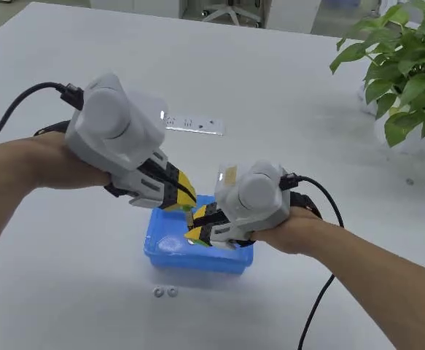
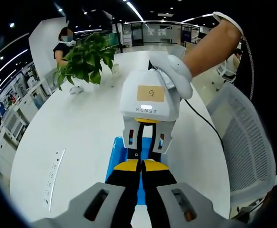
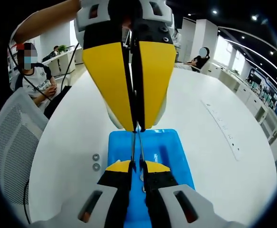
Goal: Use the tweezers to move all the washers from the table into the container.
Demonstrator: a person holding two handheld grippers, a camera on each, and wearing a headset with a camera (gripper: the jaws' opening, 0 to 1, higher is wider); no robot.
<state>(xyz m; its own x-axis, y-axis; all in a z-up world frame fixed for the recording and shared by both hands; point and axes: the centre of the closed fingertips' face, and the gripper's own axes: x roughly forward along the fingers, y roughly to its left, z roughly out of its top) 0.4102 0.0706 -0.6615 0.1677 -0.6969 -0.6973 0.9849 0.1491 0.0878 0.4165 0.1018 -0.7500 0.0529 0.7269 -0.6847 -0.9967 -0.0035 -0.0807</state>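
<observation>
Above the container (image 1: 197,261), our left tool (image 1: 186,195) and right tool (image 1: 196,227) both pinch the tweezers (image 3: 136,142), apparently to steady them; two washers (image 1: 159,292) lie on the counter (image 1: 270,95) just beside it.

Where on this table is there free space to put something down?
Bare table left of the blue container, and beyond the power strip. Crowded: left tongs and right tongs grip the tweezers over the container; two washers lie just before it.

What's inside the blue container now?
Bare floor shows in the blue container, no washer discernible; left gripper and right gripper cover the rest. Two washers lie outside on the table.
</observation>
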